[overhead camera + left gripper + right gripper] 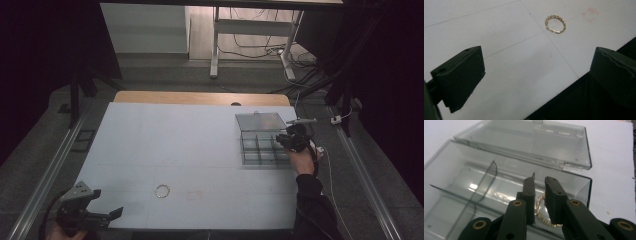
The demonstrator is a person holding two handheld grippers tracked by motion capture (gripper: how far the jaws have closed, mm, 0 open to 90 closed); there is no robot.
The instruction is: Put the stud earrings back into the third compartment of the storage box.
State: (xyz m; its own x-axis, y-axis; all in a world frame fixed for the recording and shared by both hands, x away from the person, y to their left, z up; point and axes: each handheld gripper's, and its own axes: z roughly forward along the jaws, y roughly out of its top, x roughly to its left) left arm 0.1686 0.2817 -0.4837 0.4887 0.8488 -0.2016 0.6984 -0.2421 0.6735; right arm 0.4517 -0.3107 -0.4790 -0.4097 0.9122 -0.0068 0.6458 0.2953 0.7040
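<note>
Left gripper [102, 215] rests at the table's [200, 135] near corner, jaws wide apart and empty, a gold chain ring [162, 191] lying beyond them. Farther off, the right gripper [539, 195] hangs over the clear plastic compartment box [506, 182], jaws slightly parted, a second gold chain ring [541, 216] between them inside the box's end compartment. Judged step: releasing. Next: withdraw clear, then fetch the remaining ring.

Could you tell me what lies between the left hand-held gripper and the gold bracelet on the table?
Nothing: between the left hand-held gripper and the bracelet there is just bare white table, seen in the left gripper view.

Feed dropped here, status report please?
Right gripper over open clear box, bracelet between slightly parted jaws. Left gripper open, idle. Second bracelet on table.
</note>
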